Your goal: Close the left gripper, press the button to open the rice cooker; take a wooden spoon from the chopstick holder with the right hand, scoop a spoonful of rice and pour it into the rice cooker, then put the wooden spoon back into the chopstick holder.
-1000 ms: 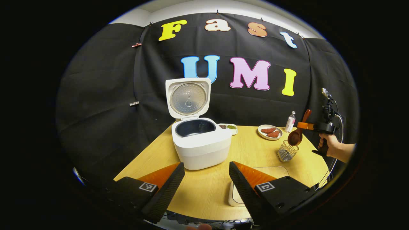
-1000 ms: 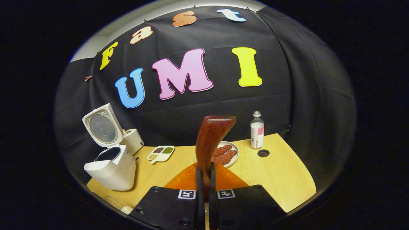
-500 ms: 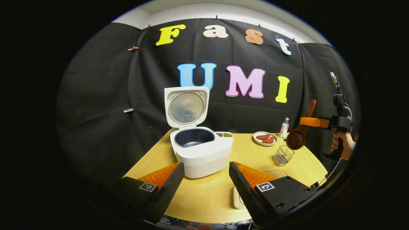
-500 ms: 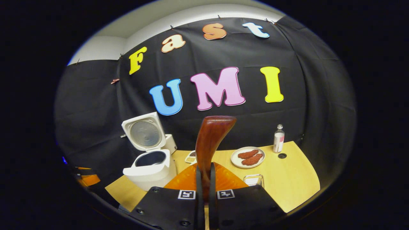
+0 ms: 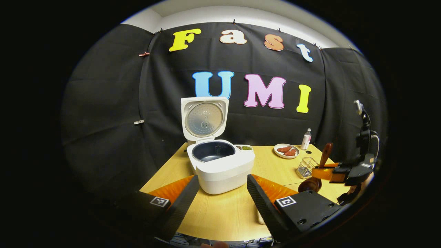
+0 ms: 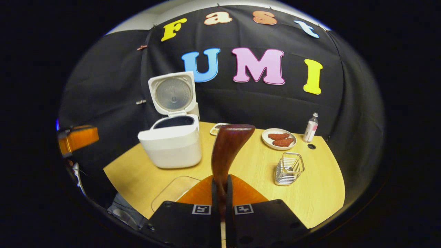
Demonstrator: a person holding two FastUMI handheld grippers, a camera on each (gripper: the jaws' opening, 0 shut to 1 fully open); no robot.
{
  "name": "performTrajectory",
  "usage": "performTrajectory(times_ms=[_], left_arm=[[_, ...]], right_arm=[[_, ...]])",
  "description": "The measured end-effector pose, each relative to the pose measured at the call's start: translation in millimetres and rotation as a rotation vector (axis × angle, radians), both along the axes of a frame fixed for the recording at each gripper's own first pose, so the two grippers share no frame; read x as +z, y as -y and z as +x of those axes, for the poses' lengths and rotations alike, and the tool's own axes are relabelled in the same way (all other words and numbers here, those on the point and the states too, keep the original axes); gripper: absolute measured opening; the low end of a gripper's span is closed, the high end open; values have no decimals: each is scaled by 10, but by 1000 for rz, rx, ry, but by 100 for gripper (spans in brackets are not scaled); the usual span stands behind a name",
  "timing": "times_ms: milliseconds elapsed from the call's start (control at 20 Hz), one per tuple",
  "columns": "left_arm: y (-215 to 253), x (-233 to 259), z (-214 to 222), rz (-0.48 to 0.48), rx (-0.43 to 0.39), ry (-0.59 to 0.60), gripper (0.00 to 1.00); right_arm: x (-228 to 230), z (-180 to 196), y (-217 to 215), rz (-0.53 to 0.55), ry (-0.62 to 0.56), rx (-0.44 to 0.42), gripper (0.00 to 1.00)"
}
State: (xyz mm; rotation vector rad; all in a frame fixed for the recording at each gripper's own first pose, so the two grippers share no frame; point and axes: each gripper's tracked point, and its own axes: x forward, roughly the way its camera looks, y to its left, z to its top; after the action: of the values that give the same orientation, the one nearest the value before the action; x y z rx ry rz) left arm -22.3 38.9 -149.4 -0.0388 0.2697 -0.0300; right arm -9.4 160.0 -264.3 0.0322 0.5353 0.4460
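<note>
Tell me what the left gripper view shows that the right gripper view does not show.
Left gripper view: the wooden spoon's bowl, low near the table, and the left gripper with fingers apart. Right gripper view: the right gripper shut on the spoon's handle. Both: the open rice cooker, chopstick holder, plate, bottle.

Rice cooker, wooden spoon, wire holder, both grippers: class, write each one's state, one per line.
Rice cooker: lid up, pot open.
Wooden spoon: clamped by its handle.
Wire holder: upright, nothing in it.
Left gripper: open.
Right gripper: shut on the spoon.
</note>
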Motion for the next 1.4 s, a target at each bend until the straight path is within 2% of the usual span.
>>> performTrajectory(times_ms=[200,400,650,950,1150,1400], left_arm=[[-40,-40,-25,0,-9,-8,97],[-118,-38,-21,-2,-2,-9,97],[-169,-51,-47,-6,9,-13,97],[-183,-39,-77,-10,21,-12,97],[-179,-10,-92,0,23,-7,97],[-151,-11,-102,-1,26,-9,97]], right_arm=[[-420,-25,-57,-61,-64,-32,10],[-621,-21,-193,-11,-125,-81,10],[-669,-27,-432,194,-241,-157,10],[-712,-122,-579,365,-329,-181,10],[-641,-119,-556,613,-426,-238,10],[-527,-168,-409,696,-437,-258,10]])
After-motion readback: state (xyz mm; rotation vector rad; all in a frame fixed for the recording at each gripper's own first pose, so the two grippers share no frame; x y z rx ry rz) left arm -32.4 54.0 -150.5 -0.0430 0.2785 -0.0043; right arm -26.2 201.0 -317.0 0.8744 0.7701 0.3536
